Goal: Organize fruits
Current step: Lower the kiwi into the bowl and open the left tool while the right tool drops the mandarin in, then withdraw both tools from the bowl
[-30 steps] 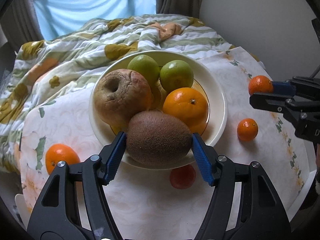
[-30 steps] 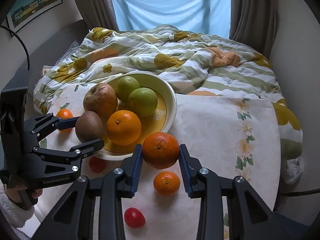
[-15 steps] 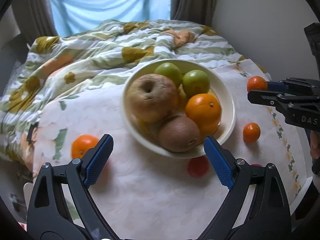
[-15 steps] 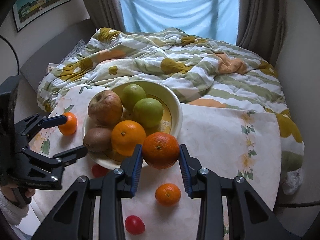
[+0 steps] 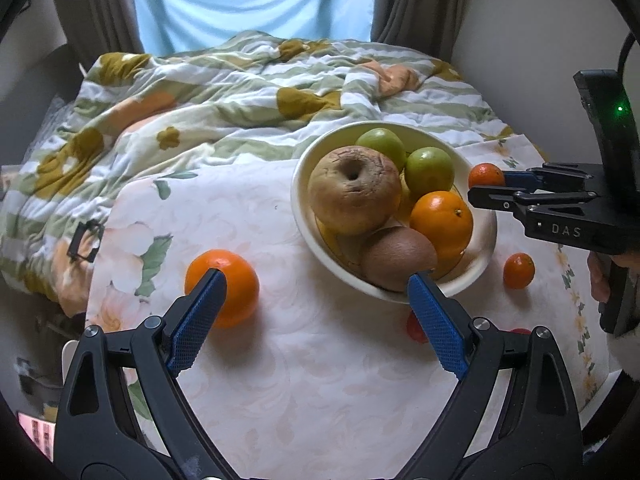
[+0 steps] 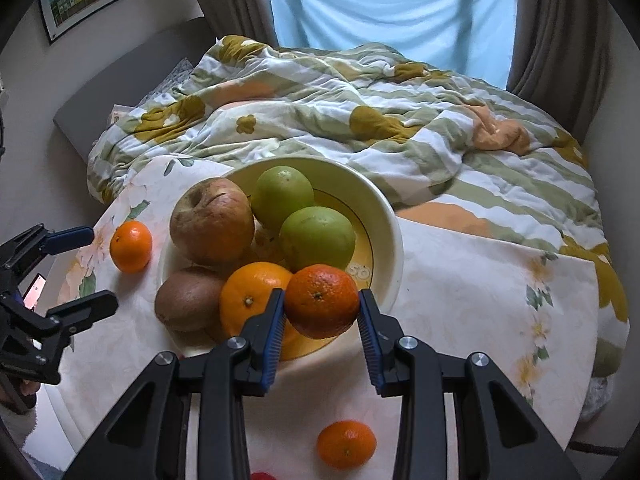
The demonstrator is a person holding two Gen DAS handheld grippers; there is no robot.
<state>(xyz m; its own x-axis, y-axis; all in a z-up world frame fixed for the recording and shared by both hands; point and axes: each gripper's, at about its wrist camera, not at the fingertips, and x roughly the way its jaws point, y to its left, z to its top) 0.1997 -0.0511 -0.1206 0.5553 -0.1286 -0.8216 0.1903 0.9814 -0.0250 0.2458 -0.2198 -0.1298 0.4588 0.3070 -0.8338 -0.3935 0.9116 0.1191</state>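
1. The right gripper point(image 6: 321, 312) is pinching a dark orange tangerine point(image 6: 321, 301) between its two blue pads. It holds the fruit by its sides so it cannot roll out.
2. The tangerine hangs over the near edge of the cream bowl point(image 6: 390, 224), at about 6 o'clock on the bowl. I think it is there so it can be dropped in with the other fruit.
3. The bowl already holds a wrinkly apple point(image 6: 212, 220), two green fruits point(image 6: 317, 238), a big orange point(image 6: 252, 298) and a brown kiwi point(image 6: 188, 299). The open spot is on the right side, near 3 o'clock.
4. The left gripper point(image 5: 312, 312) is spread wide with nothing in it. Its jaws have just been opening.
5. One of its pads sits in front of a loose orange point(image 5: 222, 288) on the table, at about 9 o'clock from the bowl. I think that orange is next.
6. A small tangerine point(image 6: 347, 444) and a red fruit point(image 5: 414, 326) wait on the table near the bowl.
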